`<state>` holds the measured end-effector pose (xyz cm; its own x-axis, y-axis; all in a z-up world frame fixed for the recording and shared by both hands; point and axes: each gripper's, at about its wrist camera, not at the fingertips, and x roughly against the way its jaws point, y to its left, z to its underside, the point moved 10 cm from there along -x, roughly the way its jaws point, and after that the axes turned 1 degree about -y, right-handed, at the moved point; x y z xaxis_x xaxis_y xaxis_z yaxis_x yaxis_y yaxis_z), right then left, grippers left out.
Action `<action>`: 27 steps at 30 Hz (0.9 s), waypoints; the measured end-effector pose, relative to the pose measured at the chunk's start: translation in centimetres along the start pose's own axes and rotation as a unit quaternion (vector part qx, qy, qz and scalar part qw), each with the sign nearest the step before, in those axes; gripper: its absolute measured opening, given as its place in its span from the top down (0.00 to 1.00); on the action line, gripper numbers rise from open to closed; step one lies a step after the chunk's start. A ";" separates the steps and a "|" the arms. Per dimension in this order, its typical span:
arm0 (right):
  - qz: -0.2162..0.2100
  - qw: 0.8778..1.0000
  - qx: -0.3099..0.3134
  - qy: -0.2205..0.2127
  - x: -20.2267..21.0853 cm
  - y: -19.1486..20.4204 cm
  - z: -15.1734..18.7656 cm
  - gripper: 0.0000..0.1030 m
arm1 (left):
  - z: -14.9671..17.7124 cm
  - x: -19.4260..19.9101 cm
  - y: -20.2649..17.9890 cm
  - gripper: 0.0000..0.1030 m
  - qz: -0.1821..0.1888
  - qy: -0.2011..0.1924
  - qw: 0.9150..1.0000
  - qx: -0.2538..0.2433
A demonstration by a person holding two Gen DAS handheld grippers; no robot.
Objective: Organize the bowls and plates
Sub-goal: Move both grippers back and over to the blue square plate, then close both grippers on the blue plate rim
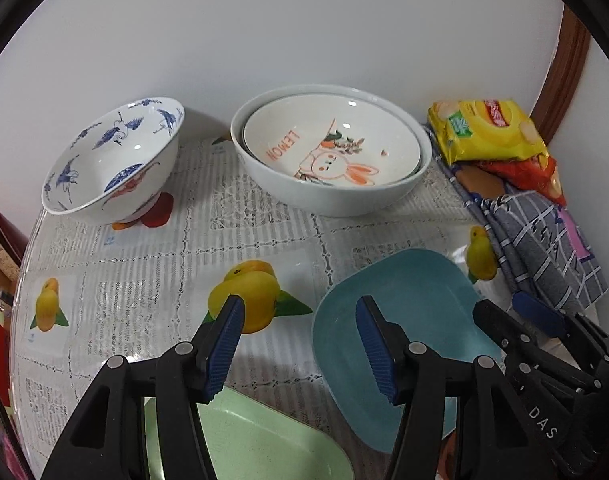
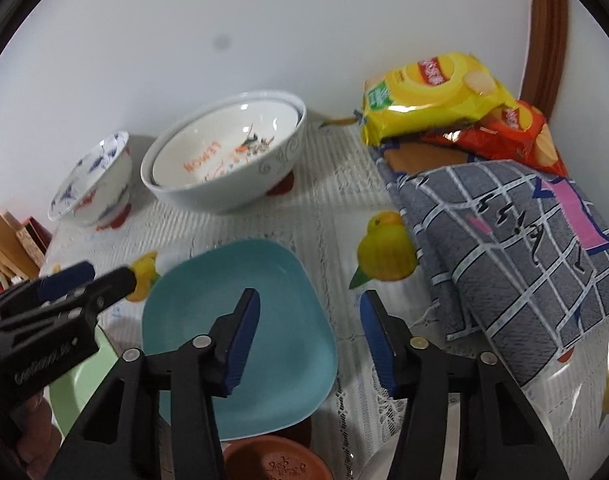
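White wall is backing a worktop [image 1: 152, 240] covered in a lace-patterned cloth printed with yellow fruit, and the dishes are lying spread across it. A rounded-square teal plate [image 2: 232, 332] is sitting near the front, a pale green plate [image 1: 256, 440] is lying just beside it on its left, and a terracotta-coloured dish [image 2: 272, 460] is peeking out at the teal plate's near edge. Farther back, a cream bowl printed with a rabbit and the word LEMON [image 1: 328, 148] is nesting inside a larger pale grey bowl [image 1: 344, 196], with a white bowl painted with blue cranes [image 1: 112, 160] standing apart to the left. The left tongs [image 1: 300, 344] are hovering released and empty between the green and teal plates; the right tongs [image 2: 310, 340] are likewise released, holding nothing, with their left finger [image 2: 240, 344] over the teal plate and the other over bare cloth. The likely step is picking up a plate to stack it. To do it well, each pair of tongs should be straddling one rim, one finger above and one sliding beneath, biting well in from a corner so the flat plate is not pivoting or slipping. The two tongs are working close together, so keeping them from clashing matters.
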<state>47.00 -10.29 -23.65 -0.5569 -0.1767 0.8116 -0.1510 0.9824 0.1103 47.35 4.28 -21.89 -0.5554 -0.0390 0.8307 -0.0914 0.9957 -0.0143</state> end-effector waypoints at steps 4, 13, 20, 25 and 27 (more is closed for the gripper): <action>0.010 1.000 -0.002 0.005 -0.3 -0.3 0.5 0.51 | 0.3 -0.4 0.4 0.46 -0.003 0.001 1.000 0.004; 0.020 0.999 -0.012 0.032 -2.0 -0.4 1.5 0.52 | 0.9 -1.7 0.2 0.46 0.015 0.022 0.999 0.017; 0.045 0.998 -0.007 0.054 -3.2 -0.6 2.1 0.58 | 1.3 -2.5 -0.3 0.53 0.027 0.034 0.999 0.012; 0.049 0.997 -0.007 0.064 -3.4 -0.8 2.4 0.61 | 1.8 -3.3 -0.9 0.73 0.031 0.048 0.998 0.005; 0.051 0.997 -0.008 0.065 -3.5 -0.8 2.5 0.66 | 2.1 -3.6 -1.1 0.87 0.028 0.054 0.998 -0.001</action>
<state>47.03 -10.59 -28.07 -0.4577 -0.0672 0.8866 -0.0849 0.9959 0.0317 47.73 3.16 -26.02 -0.4666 0.0258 0.8841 -0.0612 0.9962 -0.0614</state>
